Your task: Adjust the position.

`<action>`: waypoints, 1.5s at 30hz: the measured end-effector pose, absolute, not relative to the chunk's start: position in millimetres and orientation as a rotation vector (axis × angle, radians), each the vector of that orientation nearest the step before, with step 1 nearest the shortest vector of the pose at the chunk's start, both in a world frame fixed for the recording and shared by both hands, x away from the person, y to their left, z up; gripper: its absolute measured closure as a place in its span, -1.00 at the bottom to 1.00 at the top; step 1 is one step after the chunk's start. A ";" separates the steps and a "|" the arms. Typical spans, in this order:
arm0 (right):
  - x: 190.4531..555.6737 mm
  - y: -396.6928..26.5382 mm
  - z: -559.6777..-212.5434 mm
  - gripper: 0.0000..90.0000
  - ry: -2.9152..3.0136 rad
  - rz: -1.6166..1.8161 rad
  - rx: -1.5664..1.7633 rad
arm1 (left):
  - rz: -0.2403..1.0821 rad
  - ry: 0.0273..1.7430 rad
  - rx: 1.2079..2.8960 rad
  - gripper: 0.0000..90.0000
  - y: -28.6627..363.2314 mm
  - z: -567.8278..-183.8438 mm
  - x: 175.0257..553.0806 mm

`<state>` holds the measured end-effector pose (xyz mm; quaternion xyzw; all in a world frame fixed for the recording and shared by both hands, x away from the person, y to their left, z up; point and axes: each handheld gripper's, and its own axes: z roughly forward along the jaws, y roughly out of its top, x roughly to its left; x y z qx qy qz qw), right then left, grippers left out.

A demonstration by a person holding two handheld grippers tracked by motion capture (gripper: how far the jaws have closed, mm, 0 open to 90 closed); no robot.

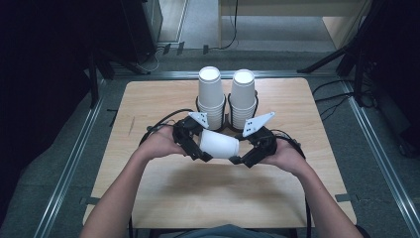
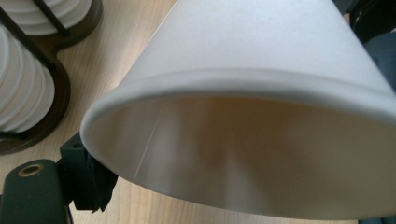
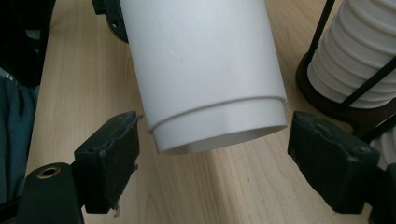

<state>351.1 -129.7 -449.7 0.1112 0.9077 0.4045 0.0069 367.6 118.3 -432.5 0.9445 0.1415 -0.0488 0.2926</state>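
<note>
Cup (image 1: 220, 144) lies sideways above the worktop (image 1: 148, 104), between both hands. Left tongs (image 1: 197, 148) clamp its rim end; right tongs (image 3: 215, 163) stand wide around its base, likely positioned to take it over.

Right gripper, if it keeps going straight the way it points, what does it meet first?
Most likely the base of the paper cup, which lies just ahead between the right gripper's open jaws; exact depth is unclear.

At twelve o'clock the two cup stacks (image 1: 227, 96) in their black rack (image 1: 228, 119) block my way, just beyond the cup (image 1: 219, 144) lying between my fingers (image 3: 109, 161). Bare bench (image 1: 148, 104) lies open at six, nine and three o'clock.
</note>
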 end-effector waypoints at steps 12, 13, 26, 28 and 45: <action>352.7 -127.3 -455.4 -0.62 2.832 1.262 0.374 | -0.099 0.344 2.643 -0.79 106.0 -435.1 373.1; 352.6 -126.5 -455.9 -0.62 2.828 1.264 0.374 | -0.106 0.339 2.650 -0.79 104.7 -435.9 373.4; 351.3 -112.4 -465.4 -0.62 2.857 1.225 0.336 | -0.132 0.301 2.712 -0.79 87.3 -444.7 370.8; 351.3 -110.2 -467.4 -0.62 2.871 1.217 0.344 | -0.128 0.312 2.713 -0.79 85.2 -443.9 371.3; 350.4 -107.8 -467.4 -0.53 2.853 1.232 0.320 | -0.113 0.267 2.593 -1.00 90.2 -436.7 369.1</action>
